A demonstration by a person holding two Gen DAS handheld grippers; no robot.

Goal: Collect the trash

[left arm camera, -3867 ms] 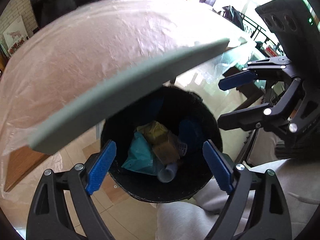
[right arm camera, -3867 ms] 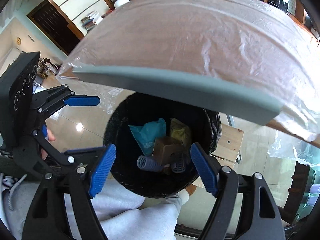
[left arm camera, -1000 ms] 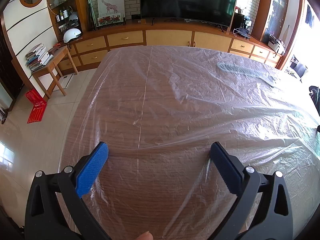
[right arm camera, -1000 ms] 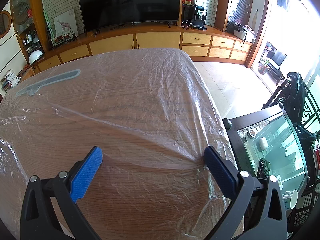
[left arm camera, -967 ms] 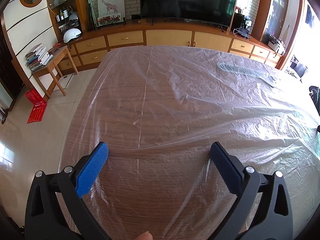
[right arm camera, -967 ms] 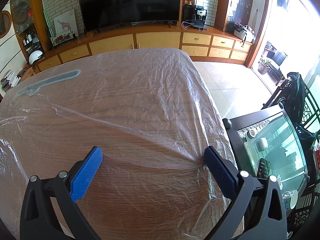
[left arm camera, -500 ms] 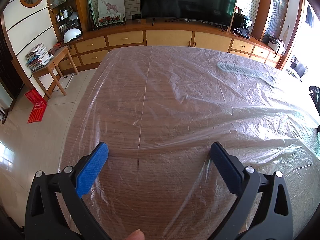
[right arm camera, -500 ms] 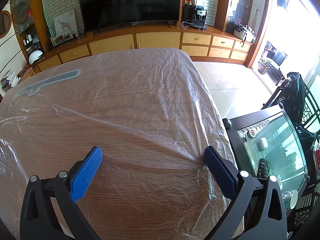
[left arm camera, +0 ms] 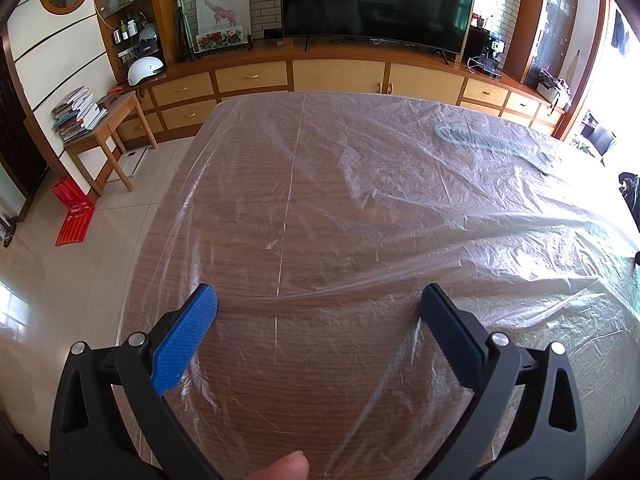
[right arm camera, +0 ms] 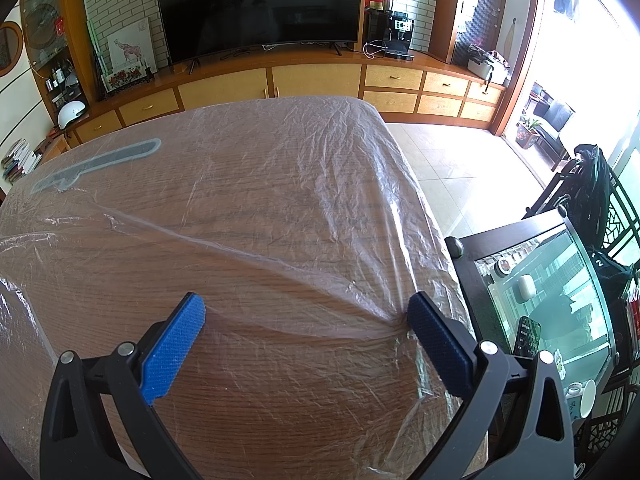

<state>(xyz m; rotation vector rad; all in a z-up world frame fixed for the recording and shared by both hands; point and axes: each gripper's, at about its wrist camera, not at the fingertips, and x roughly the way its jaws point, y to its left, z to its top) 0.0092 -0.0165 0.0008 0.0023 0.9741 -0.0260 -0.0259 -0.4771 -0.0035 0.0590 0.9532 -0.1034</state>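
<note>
Both views look across a wooden table [left arm camera: 320, 208] [right arm camera: 248, 240] covered with crinkled clear plastic film. My left gripper [left arm camera: 318, 328] hovers open over the table's near left part, nothing between its blue pads. My right gripper [right arm camera: 306, 334] is open over the near right corner; its right pad touches a bunched fold of the film. No loose trash shows on the table. The black bin seen earlier is out of view. A fingertip [left arm camera: 280, 468] shows at the bottom edge of the left wrist view.
A grey-green flat strip [left arm camera: 492, 146] [right arm camera: 100, 162] lies under the film at the far side. A glass-topped side table [right arm camera: 552, 300] with small items stands right of the table. A TV cabinet [left arm camera: 340, 74], a small desk [left arm camera: 104, 128] and tiled floor surround it.
Since 3.9 s ago both grippers rose from the black bin of trash under the table edge to above the tabletop. Over the last second, only the fingertip at the bottom edge shifted.
</note>
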